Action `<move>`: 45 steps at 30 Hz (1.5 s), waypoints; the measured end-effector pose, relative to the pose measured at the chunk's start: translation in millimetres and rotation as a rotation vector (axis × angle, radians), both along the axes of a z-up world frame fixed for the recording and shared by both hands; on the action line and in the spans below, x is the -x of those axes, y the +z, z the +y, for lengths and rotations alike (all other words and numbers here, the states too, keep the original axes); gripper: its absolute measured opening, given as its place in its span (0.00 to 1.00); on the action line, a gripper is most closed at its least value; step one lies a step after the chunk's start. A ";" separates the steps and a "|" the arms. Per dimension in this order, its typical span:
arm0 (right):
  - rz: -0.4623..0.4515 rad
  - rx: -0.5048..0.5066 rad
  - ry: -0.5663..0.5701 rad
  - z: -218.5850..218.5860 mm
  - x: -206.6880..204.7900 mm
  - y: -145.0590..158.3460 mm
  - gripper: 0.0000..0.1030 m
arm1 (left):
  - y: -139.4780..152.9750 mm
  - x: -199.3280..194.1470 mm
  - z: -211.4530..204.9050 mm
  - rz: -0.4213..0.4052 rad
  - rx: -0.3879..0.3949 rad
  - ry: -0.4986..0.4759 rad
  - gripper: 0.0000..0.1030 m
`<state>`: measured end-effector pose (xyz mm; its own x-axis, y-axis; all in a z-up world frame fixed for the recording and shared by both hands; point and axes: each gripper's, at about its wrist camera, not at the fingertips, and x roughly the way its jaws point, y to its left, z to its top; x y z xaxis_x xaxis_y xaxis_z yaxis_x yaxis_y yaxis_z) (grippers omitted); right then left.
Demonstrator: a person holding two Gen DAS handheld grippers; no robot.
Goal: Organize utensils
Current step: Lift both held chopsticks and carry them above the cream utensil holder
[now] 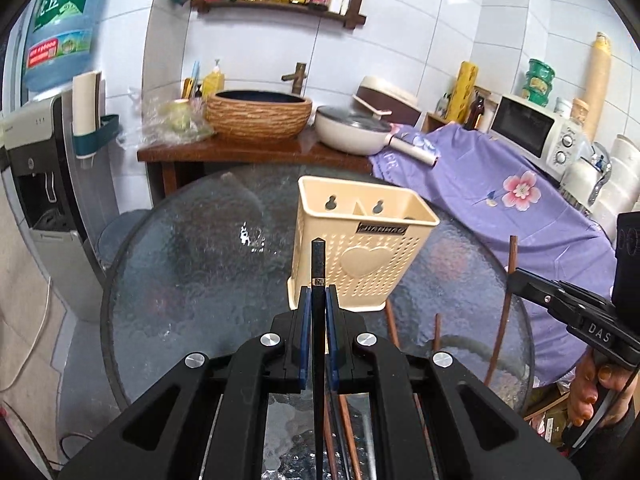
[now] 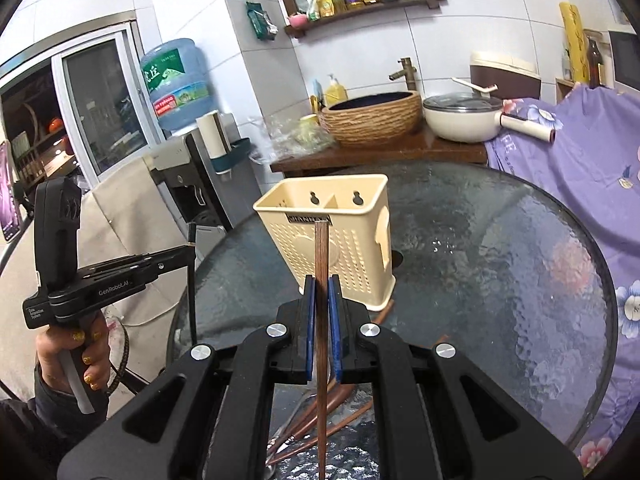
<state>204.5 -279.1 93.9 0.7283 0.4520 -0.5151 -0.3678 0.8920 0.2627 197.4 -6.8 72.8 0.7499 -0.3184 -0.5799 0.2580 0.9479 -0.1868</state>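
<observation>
Because each slender stick is pinched at one narrow spot only, with most of its length hanging free below, the largest risk is judged to be a swing or twist of the stick in the grip as it is carried toward the cream perforated plastic utensil holder with the heart relief (image 1: 362,248). A tip could then catch on the holder's rim or on its middle divider, and the light holder, which stands upright on the round textured-glass bench (image 1: 192,264), could be pushed over or shoved across the smooth glass. A lesser risk is seen in the two sticks being brought in together: the tools are held close side by side, so a knock between them is possible at the narrow opening. A smaller risk still is that a stick slips from the pads and falls among the loose brown chopsticks (image 2: 320,428) that lie on the bench just below.

Both tools are held above the near edge of the bench and are pointed forward and somewhat downward at the holder, which stands just beyond them. The left tongs (image 1: 319,300) are pressed together on a dark, near-black square chopstick (image 1: 318,264), which is held roughly upright. The right tongs (image 2: 321,292) are pressed together on a reddish-brown wooden chopstick (image 2: 321,252), likewise upright. Each tool is gripped from below by a hand (image 2: 76,356) around its handle.
</observation>
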 end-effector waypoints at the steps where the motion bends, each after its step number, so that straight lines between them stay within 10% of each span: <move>1: -0.002 -0.002 0.004 0.5 0.7 2.6 0.07 | 2.0 1.1 -0.1 -0.003 0.003 -0.003 0.07; 31: -0.232 -0.010 -0.010 24.6 -13.3 101.9 0.07 | 92.6 -6.4 -5.3 -0.155 0.092 -0.050 0.07; 45: -0.445 -0.026 -0.185 32.5 -65.9 170.8 0.07 | 168.0 -60.8 -14.4 -0.333 0.162 0.129 0.07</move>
<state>270.5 -246.5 264.7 0.9449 0.3026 -0.1252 -0.2853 0.9483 0.1392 258.2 -21.2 240.8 0.9282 -0.2770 -0.2485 0.2107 0.9416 -0.2626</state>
